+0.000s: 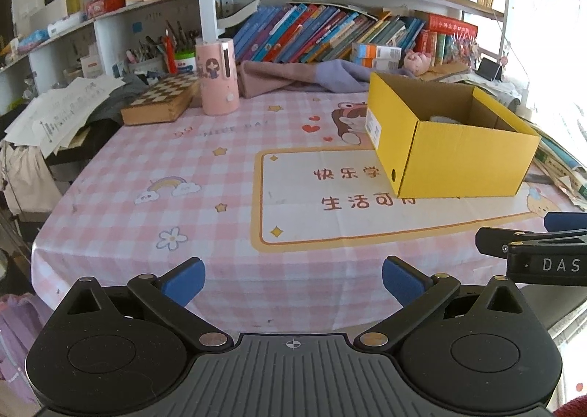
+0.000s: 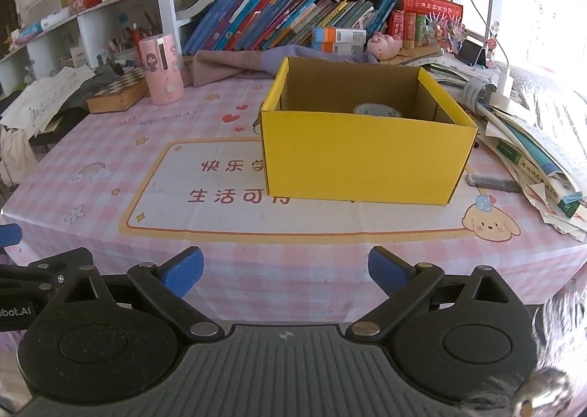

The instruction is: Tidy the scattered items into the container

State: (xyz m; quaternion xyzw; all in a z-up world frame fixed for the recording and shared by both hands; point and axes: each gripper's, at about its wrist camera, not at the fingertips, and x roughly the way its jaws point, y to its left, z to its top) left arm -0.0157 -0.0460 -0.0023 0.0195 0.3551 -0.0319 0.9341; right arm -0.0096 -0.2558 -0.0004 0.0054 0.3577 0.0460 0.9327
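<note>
An open yellow cardboard box point(image 2: 367, 156) stands on the pink checked tablecloth, right of centre; in the left wrist view the box point(image 1: 462, 156) is at the right. Inside it a round pale item point(image 2: 378, 110) shows just above the front wall, and the same item point(image 1: 445, 119) peeks out from the left. My right gripper point(image 2: 286, 274) is open near the table's front edge, nothing between its blue pads. My left gripper point(image 1: 293, 279) is open too and holds nothing. The right gripper's black side point(image 1: 532, 251) juts in at the right of the left wrist view.
A pink cylinder point(image 2: 161, 68) and a chessboard box point(image 2: 117, 92) stand at the back left, a folded cloth point(image 2: 238, 64) behind the box. Stacked books and papers point(image 2: 532, 145) crowd the right edge, with a small dark bar point(image 2: 491, 182) beside them. Bookshelves fill the back.
</note>
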